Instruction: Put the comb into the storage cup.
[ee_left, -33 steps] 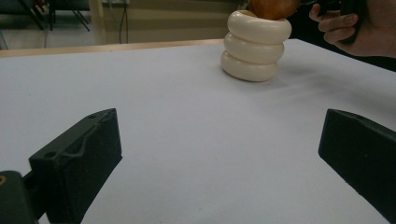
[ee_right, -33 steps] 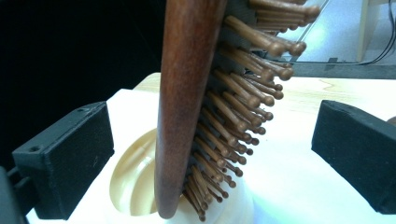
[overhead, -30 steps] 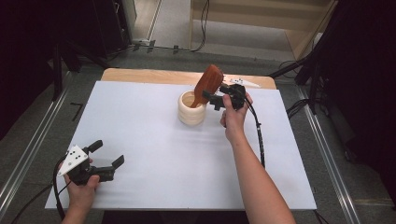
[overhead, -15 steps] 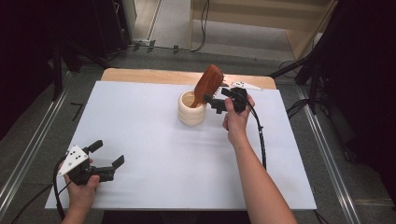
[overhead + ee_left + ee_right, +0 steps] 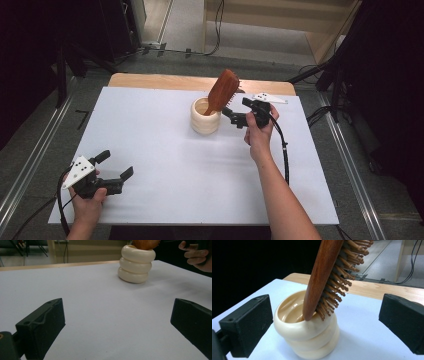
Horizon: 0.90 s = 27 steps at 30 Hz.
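A cream ribbed cup [image 5: 205, 116] [image 5: 307, 336] [image 5: 135, 263] stands on the white table [image 5: 165, 150], toward the back middle. A brown wooden hairbrush [image 5: 222, 92] [image 5: 329, 275] stands handle-down in it and leans against the rim, bristles toward the right. My right gripper [image 5: 234, 113] [image 5: 324, 325] is just right of the cup, open, with its jaws either side of the cup and nothing held. My left gripper [image 5: 114, 165] [image 5: 117, 325] rests open near the table's front left corner, far from the cup.
A wooden strip [image 5: 165, 81] runs along the table's far edge. Metal rails [image 5: 30, 165] flank the table on both sides. Black cables [image 5: 285, 150] trail from the right gripper over the table's right part. Bare white surface lies between the two grippers.
The right gripper has let go of the hairbrush and drawn back a little to the right; the brush now stands on its own in the cup. The left gripper has not moved.
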Each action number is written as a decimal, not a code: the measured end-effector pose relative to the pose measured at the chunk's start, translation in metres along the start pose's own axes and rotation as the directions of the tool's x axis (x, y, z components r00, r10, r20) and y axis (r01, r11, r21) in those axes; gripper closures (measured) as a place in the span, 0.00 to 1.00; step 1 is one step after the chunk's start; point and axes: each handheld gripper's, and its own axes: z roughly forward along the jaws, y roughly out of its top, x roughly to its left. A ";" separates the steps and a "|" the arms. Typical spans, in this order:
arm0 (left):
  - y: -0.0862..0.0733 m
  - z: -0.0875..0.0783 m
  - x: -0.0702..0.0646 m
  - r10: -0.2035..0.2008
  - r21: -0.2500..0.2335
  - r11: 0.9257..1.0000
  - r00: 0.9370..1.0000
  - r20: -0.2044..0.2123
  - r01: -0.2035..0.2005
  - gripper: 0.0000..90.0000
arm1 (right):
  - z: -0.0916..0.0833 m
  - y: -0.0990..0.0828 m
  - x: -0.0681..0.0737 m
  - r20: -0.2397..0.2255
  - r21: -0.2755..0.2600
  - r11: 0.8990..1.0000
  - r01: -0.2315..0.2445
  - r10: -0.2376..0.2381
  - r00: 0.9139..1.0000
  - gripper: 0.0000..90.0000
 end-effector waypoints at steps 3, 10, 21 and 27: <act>0.000 0.000 0.000 0.000 0.000 1.000 1.000 -0.001 0.000 0.00 | -0.007 -0.002 0.000 0.000 -0.009 1.000 0.009 -0.009 1.000 0.00; 0.000 0.000 0.000 0.002 0.001 1.000 1.000 -0.002 -0.002 0.00 | -0.020 -0.010 0.001 0.007 -0.010 1.000 0.022 -0.022 1.000 0.00; 0.000 0.000 -0.001 0.006 0.003 1.000 1.000 0.000 -0.006 0.00 | -0.042 -0.026 0.003 0.018 -0.016 0.999 0.052 -0.051 0.999 0.00; 0.000 0.000 -0.001 0.007 0.004 1.000 1.000 -0.001 -0.007 0.00 | -0.053 -0.034 0.001 0.016 -0.016 0.998 0.062 -0.061 0.998 0.00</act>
